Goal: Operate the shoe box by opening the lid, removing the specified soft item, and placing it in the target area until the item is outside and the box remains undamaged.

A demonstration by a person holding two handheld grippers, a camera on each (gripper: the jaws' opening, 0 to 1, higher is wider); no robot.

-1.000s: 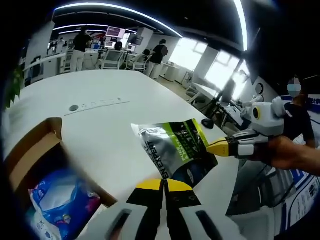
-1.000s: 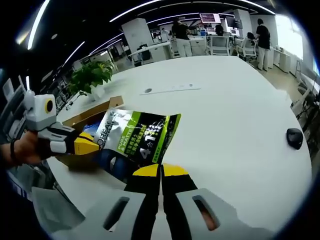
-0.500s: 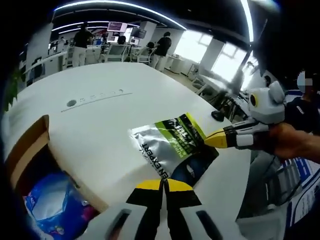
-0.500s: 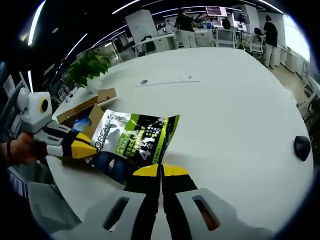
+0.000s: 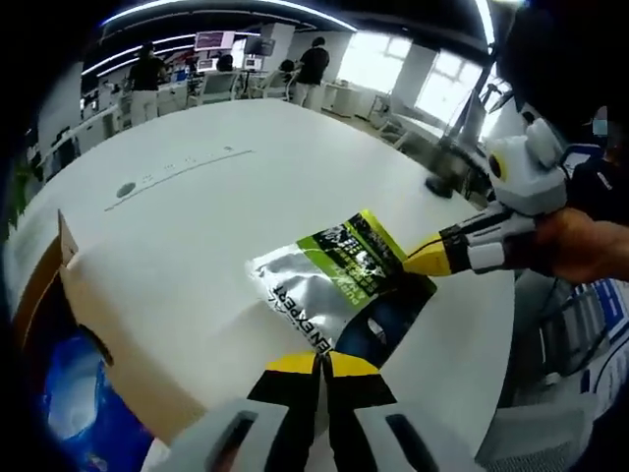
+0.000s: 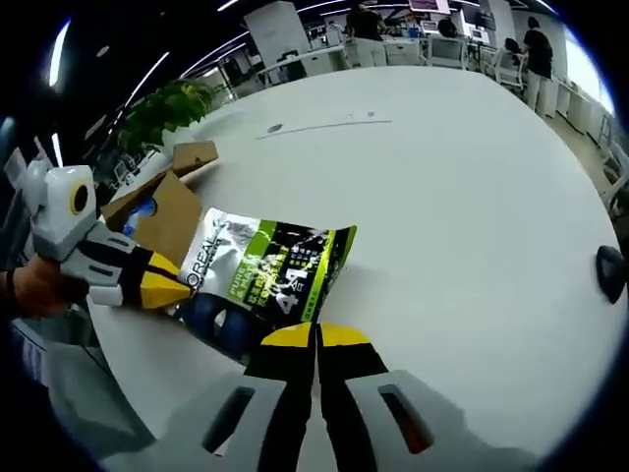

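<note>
While both tongs pinch the pouch (opposite edges) — it hangs above the table.

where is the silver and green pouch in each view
Left gripper view: the pouch lies centre, just above the left gripper.
Right gripper view: the pouch is left of centre, above the right gripper.
Shared landmark: the cardboard box beside it.

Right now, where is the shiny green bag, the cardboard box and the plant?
Shiny green bag (image 6: 265, 270), right gripper view, on its green printed middle.
Cardboard box (image 6: 169, 211), right gripper view, on its brown side wall.
Plant (image 6: 162, 108), right gripper view, on its leaves.
</note>
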